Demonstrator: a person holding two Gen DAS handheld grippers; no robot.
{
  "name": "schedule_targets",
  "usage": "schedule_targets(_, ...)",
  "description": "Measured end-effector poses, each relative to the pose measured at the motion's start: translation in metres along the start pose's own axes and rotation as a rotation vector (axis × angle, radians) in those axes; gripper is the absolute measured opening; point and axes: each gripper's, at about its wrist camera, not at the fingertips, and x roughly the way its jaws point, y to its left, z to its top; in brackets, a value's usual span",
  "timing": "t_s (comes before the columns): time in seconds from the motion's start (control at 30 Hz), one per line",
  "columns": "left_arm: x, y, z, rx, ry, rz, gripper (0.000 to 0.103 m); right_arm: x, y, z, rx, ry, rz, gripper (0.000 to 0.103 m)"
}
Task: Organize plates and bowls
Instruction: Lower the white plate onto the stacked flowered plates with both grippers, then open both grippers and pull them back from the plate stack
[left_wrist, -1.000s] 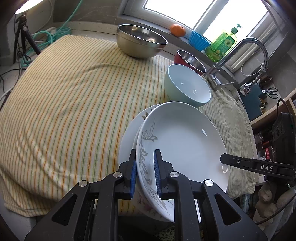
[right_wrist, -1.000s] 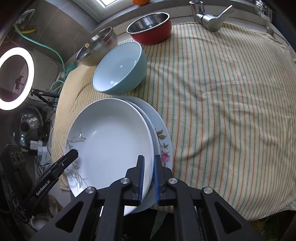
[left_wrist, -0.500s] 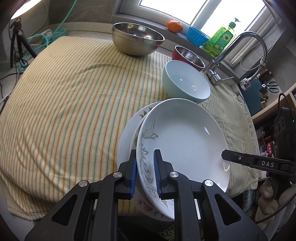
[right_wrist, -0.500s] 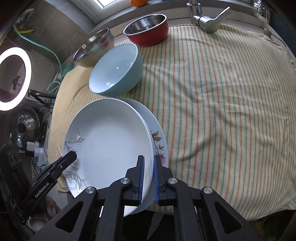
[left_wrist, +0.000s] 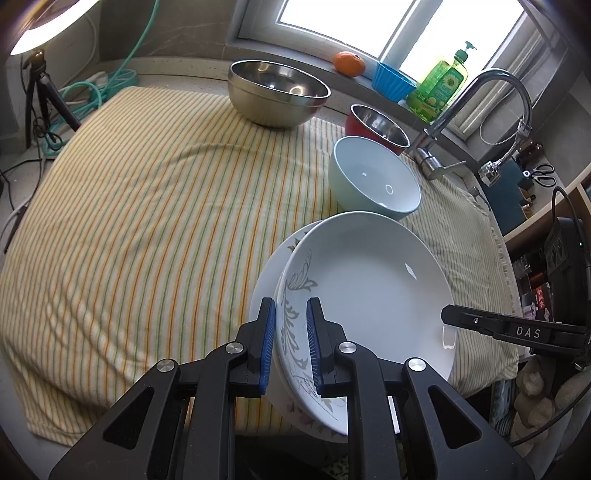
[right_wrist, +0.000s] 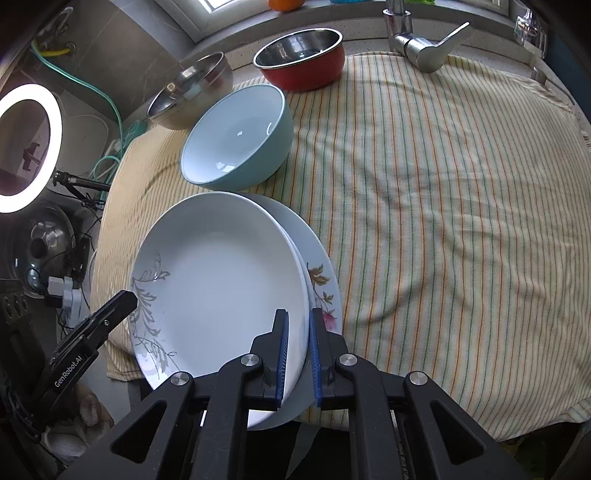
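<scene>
Easing off on the right: the right gripper (right_wrist: 297, 354) has just been letting its jaws out a hair, with the near rim of the top plate (right_wrist: 221, 277) between the pads. As far as I can see they are nipping that rim, only more lightly. The left gripper (left_wrist: 291, 343) is clamped on the opposite, leaf-patterned edge of the same plate, so I have it by both sides.

The top plate lies just ahead of both sets of fingertips, nested slightly off-centre on the flowered plate (right_wrist: 321, 280) beneath it. I read the slackening as the start of a release: this plate looks stacked, and the bowls are the part not yet done.

Beyond the plates, straight out from the left gripper, the pale blue bowl (left_wrist: 373, 177) sits just past the stack. The red bowl (left_wrist: 376, 125) is behind it, and the steel bowl (left_wrist: 277, 92) is farther out and to the left.

Everything rests on a striped cloth (left_wrist: 147, 221), rumpled and soft, spread over a counter. A tap (left_wrist: 480, 92) stands off to the left gripper's right, and a bright window ledge beyond holds a soap bottle (left_wrist: 441, 88) and an orange (left_wrist: 349, 63). A ring light (right_wrist: 26, 147) glows far out to the right gripper's left.
</scene>
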Motion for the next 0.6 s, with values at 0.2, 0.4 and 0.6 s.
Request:
schedule_targets(0.2,0.0,-0.001,0.001,-0.002,0.006,-0.004,0.015,0.001,0.001,-0.001,0.006,-0.004,0.0,0.011)
schedule_targets(0.4,-0.005,0.001,0.004,0.002,0.006,-0.006,0.015,-0.004,-0.002,-0.001,0.019,-0.026,0.001,0.011)
schedule_targets(0.6,-0.016,0.005,0.008,0.01,-0.007,-0.001,0.015,-0.02,-0.003,-0.004,0.009,-0.072,-0.015,0.011)
